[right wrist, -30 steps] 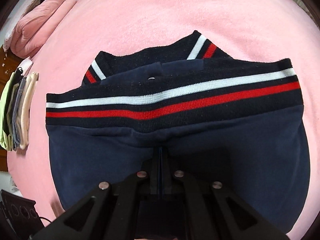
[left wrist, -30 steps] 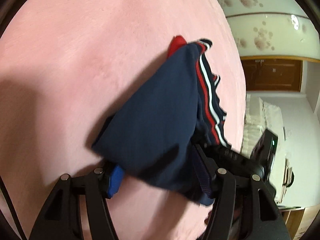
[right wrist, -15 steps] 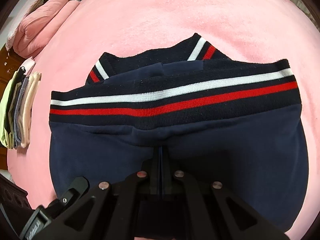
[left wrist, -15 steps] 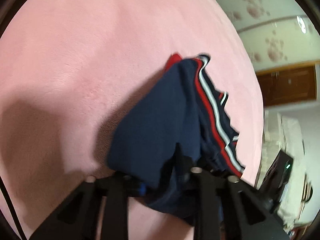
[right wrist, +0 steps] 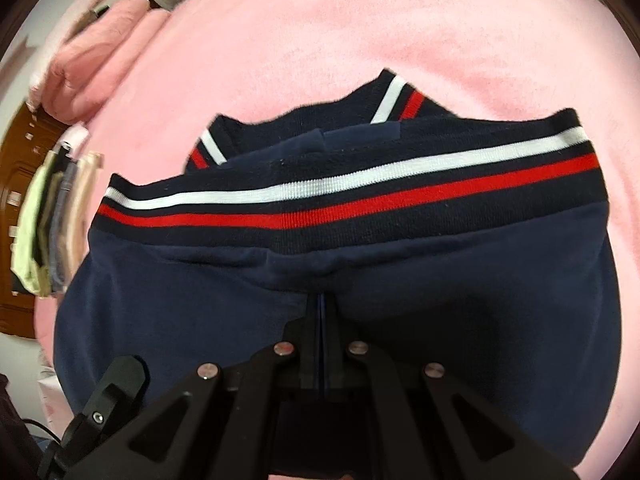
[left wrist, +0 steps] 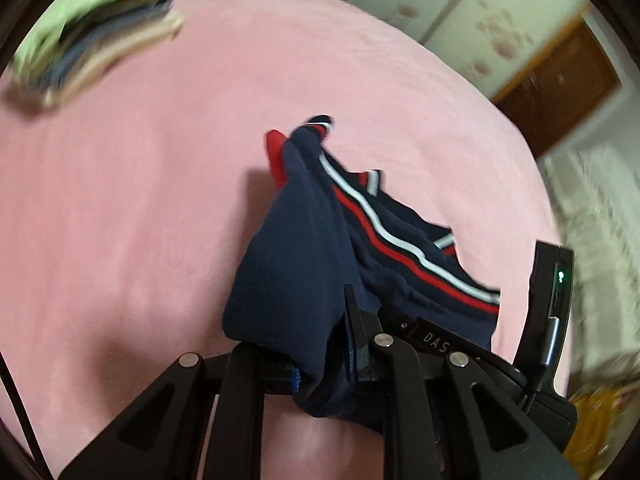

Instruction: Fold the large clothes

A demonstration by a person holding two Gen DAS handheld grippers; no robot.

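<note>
While the left wrist view is blurred, the left gripper (left wrist: 324, 364) has just been closing and now pinches a navy fold of the navy garment (left wrist: 292, 264), lifted above the pink bedspread (left wrist: 132, 216). Garment's long axis runs from the jaws up-frame toward its red tip; striped band trails right. Stack of folded clothes (left wrist: 92, 36) lies well beyond it, up-left.

Right wrist view: right gripper (right wrist: 322, 320) pressed together on the garment's near edge (right wrist: 280, 300); striped band runs left-right across frame. Risk, judged: thin pinch slips, or uneven lift skews the fold.
</note>
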